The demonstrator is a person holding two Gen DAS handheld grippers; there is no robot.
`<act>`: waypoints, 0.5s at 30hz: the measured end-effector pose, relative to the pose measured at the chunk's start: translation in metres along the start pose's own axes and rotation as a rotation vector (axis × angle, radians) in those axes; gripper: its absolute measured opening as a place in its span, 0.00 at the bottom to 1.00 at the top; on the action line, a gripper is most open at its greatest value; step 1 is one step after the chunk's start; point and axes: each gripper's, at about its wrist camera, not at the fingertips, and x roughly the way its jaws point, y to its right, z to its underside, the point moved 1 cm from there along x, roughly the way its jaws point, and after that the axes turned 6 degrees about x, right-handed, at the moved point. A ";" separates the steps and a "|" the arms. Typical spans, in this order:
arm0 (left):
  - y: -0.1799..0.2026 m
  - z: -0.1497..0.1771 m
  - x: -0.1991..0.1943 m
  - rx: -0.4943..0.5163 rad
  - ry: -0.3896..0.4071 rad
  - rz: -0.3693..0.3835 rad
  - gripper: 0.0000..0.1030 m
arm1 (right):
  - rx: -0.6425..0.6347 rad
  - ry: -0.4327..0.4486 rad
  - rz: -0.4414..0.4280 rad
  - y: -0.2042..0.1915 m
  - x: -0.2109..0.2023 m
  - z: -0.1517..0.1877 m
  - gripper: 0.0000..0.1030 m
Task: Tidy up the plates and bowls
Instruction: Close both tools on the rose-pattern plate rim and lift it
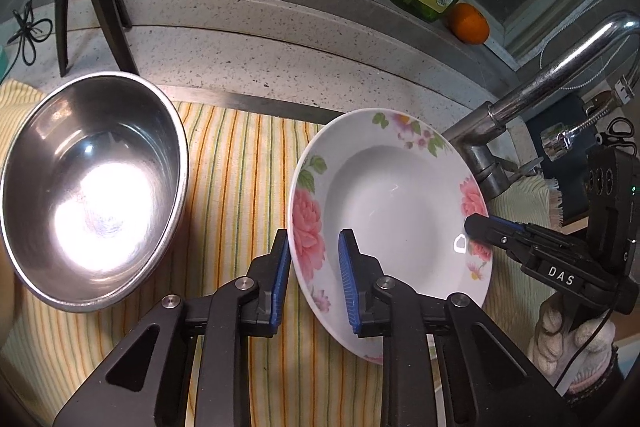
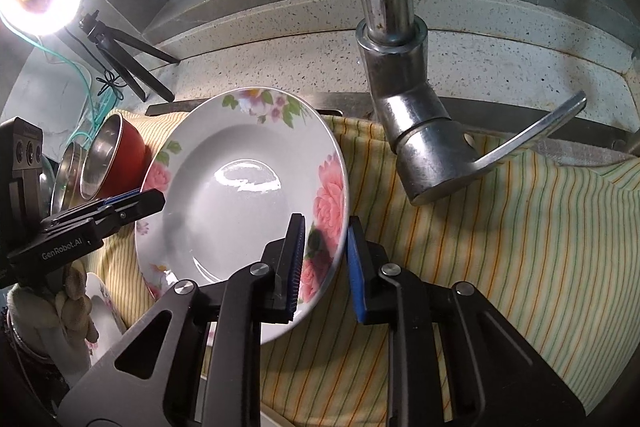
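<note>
Both hand-held grippers, left [image 1: 314, 259] and right [image 2: 326, 255], tilt down, each clamped on one flowered plate's [image 1: 400, 203] rim, over the striped cloth [image 1: 240, 163]. One steel bowl [image 1: 92, 187] sits left.

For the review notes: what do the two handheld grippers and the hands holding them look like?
Both grippers, left gripper and right gripper, are matte black with silver pivot bolts and ribbed blue pads. The right one carries a white "DAS" label and a thin black cable; the left reads "GenRobot.AI". Both hands wear off-white knit gloves.
</note>
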 end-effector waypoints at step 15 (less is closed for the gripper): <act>0.002 0.017 -0.026 -0.025 0.034 -0.015 0.21 | -0.020 0.008 -0.039 -0.017 -0.025 0.017 0.21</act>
